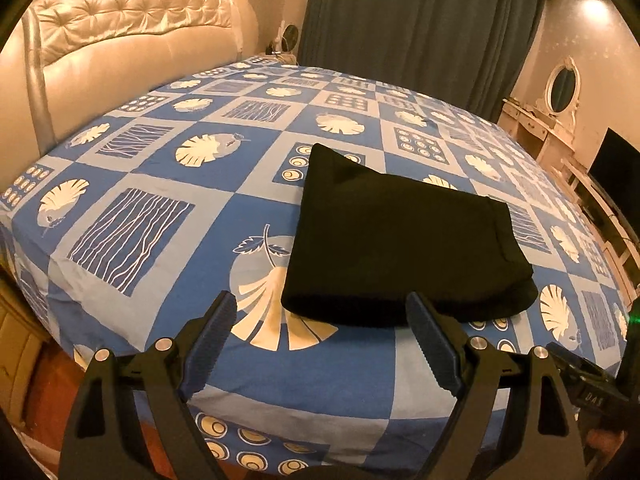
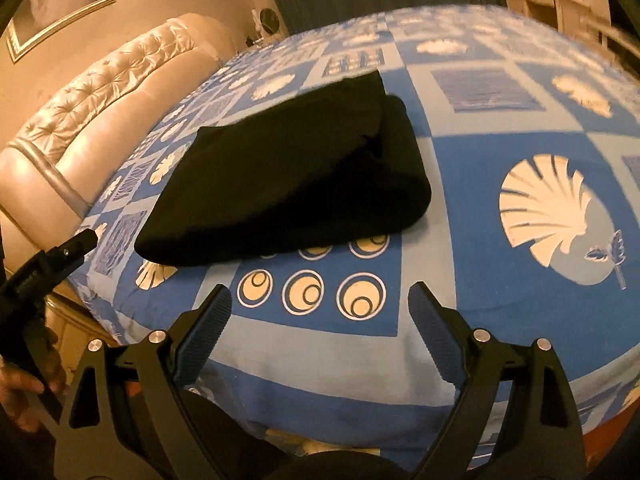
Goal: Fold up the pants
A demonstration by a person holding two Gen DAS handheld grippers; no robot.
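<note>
Black pants (image 1: 404, 240) lie folded into a compact stack on the blue patterned bed sheet (image 1: 168, 184). In the left wrist view my left gripper (image 1: 320, 304) stands open just short of the stack's near edge, nothing between its fingers. The right wrist view shows the same pants (image 2: 288, 184) farther off on the sheet (image 2: 472, 184). My right gripper (image 2: 320, 294) is open above the circle print, apart from the cloth. The left gripper's body (image 2: 44, 268) shows at that view's left edge, held by a hand (image 2: 20, 392).
A tufted cream headboard (image 1: 132, 36) runs along the bed's far left. Dark curtains (image 1: 420, 20) hang behind. A white dresser with an oval mirror (image 1: 560, 84) and a dark screen (image 1: 616, 164) stand to the right. The bed's near edge (image 1: 320, 432) drops to an orange floor.
</note>
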